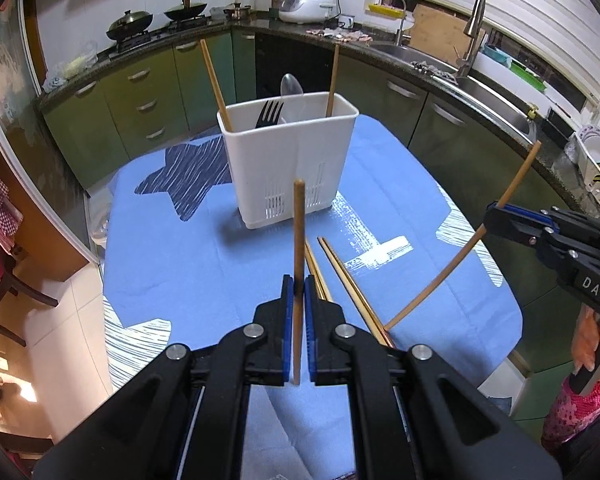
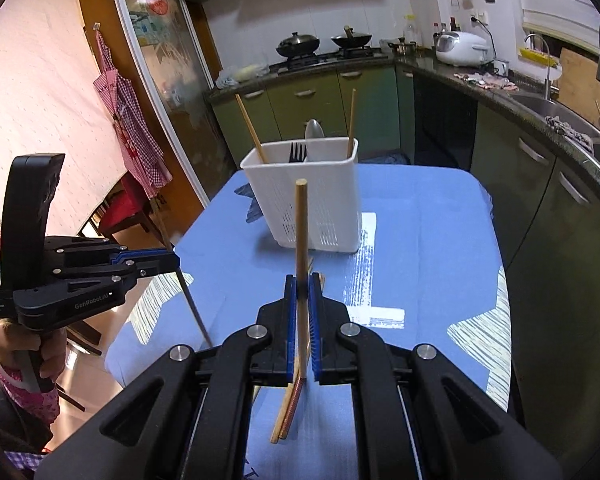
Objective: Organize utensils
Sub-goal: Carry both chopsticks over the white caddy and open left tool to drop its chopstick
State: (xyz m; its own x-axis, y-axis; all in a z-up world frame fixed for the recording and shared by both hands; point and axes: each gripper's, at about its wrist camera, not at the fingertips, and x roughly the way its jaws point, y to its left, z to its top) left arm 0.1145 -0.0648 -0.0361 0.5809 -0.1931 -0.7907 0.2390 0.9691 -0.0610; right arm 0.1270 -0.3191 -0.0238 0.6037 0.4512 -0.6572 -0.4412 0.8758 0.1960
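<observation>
1. Wooden chopsticks are in both tools: the left gripper point(image 1: 296, 292) has its blue pads closed on one brown wooden chopstick point(image 1: 298, 240) that stands nearly upright, and the right gripper point(image 2: 301, 292) is clamped the same way on a second wooden chopstick point(image 2: 301, 240).
2. Both sticks are held above the blue star-printed tablecloth point(image 1: 180, 272), short of the white slotted plastic utensil caddy point(image 1: 292, 160), which already holds two upright chopsticks, a black fork point(image 1: 269, 114) and a grey spoon point(image 1: 291, 85).
3. Each grip sits low on a thin round shaft, so a stick could swivel between the pads and tilt off line as it travels.
4. A tilted tip may catch the caddy's rim or its inner divider, and a push there could slide or tip the light container.
5. Carrying both sticks in together risks the grippers or the sticks knocking each other over the narrow opening.
6. Loose chopsticks point(image 1: 340, 276) lie on the cloth just below the held ones; a low swing could scatter them towards the table's edge.
</observation>
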